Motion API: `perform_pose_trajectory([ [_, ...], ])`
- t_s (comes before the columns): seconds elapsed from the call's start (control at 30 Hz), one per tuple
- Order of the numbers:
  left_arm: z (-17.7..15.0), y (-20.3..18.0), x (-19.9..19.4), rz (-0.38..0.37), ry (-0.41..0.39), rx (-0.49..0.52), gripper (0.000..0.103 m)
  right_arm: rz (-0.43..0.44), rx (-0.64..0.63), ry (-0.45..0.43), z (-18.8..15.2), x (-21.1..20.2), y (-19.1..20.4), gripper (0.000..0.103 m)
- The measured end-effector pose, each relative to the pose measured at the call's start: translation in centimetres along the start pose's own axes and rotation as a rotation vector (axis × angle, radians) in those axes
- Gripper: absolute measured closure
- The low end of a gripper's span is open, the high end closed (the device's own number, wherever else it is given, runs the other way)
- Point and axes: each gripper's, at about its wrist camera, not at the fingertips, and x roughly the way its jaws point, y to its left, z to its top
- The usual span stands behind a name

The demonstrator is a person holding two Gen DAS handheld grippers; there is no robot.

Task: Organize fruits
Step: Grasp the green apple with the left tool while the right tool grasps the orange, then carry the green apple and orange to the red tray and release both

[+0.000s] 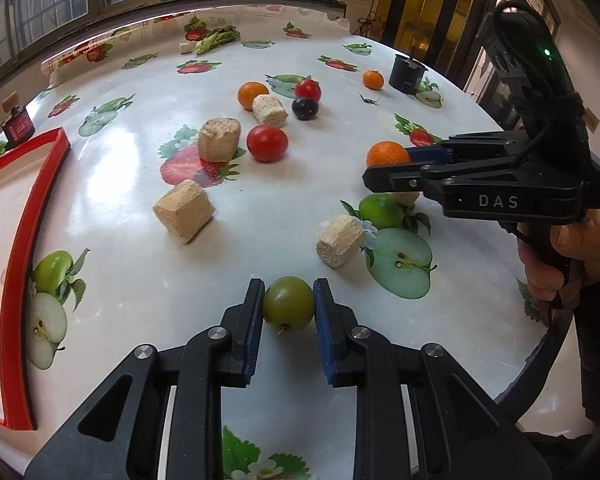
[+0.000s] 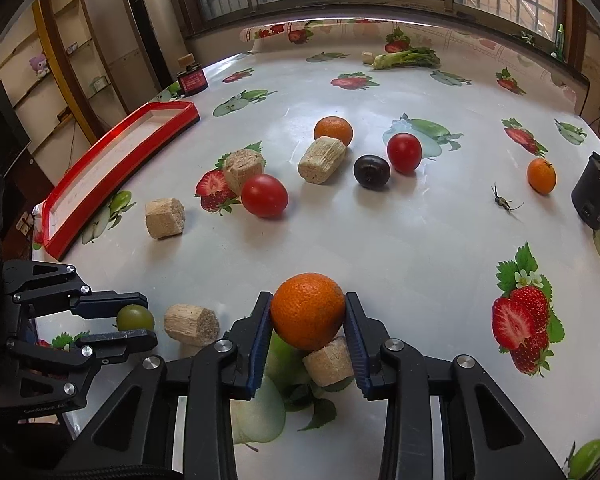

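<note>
My left gripper (image 1: pixel 288 298) is shut on a small green fruit (image 1: pixel 289 304) just above the table; the fruit also shows in the right wrist view (image 2: pixel 135 317). My right gripper (image 2: pixel 307 312) is shut on an orange (image 2: pixel 307 310), held above a straw block (image 2: pixel 329 362); this orange also shows in the left wrist view (image 1: pixel 387 154). On the table lie two red tomatoes (image 2: pixel 264 195) (image 2: pixel 404 152), a dark plum (image 2: pixel 371 171) and two more oranges (image 2: pixel 333 131) (image 2: pixel 541 175). A red-rimmed tray (image 2: pixel 118 162) lies at the left.
Several straw-coloured blocks (image 2: pixel 165 212) (image 2: pixel 322 159) (image 2: pixel 244 166) (image 2: pixel 191 323) lie among the fruit. A black cylinder (image 2: pixel 595 196) stands at the right edge, a small red box (image 2: pixel 192 79) and leafy greens (image 2: pixel 406 59) at the back. A dark stem scrap (image 2: pixel 502 201) lies near the right orange.
</note>
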Motion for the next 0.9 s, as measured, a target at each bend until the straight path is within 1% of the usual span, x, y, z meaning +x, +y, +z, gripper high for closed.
perform_pose_trajectory([
  [0.13,-0.4,1.7,-1.5,0.026,-0.028,-0.043,0.081,0.019,0.005,-0.023,0.2,-1.1,0.9,0.067],
  [0.3,-0.9,3.9,-3.6,0.058,-0.07,-0.093,0.081,0.045,-0.027,-0.036,0.7,-1.6,3.0,0.067],
  [0.53,-1.6,7.2,-5.7,0.107,-0.11,-0.156,0.081,0.076,-0.079,-0.031,1.6,-1.0,6.2,0.067],
  [0.9,-3.1,12.3,-8.8,0.187,-0.166,-0.268,0.081,0.168,-0.15,-0.057,4.0,0.0,11.8,0.067],
])
